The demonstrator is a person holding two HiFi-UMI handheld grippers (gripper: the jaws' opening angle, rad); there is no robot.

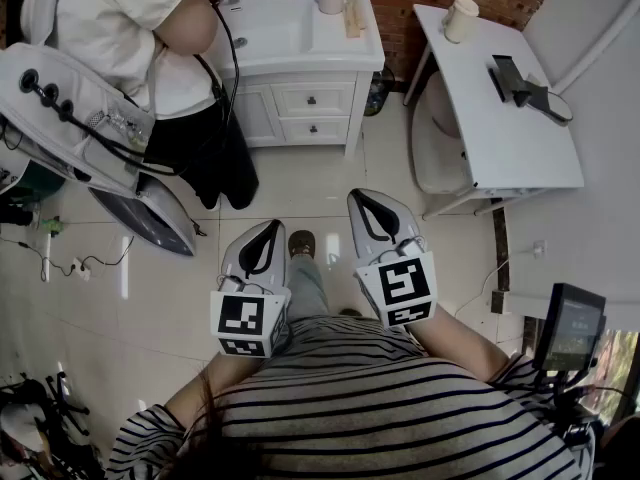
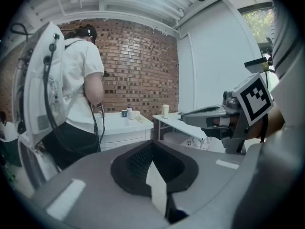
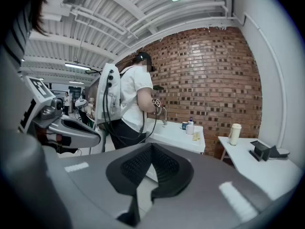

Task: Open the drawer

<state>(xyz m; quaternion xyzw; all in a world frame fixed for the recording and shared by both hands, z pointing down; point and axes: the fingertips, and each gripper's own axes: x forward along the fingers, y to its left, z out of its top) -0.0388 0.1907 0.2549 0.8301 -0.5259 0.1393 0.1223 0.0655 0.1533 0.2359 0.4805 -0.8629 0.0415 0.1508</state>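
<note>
Both the left gripper [image 1: 268, 230] and right gripper [image 1: 362, 200], fingers clenched on nothing, hang well short of the white sink cabinet [image 1: 262, 103], so the person should approach, release one pair and squarely pinch the dark round knob [image 1: 313, 99] of the small white drawer [image 1: 335, 99] in its front.

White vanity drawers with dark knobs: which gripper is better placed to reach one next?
Probably the right gripper: it sits further forward than the left gripper, and a person in a white shirt crowds the white vanity drawers' left side.
</note>
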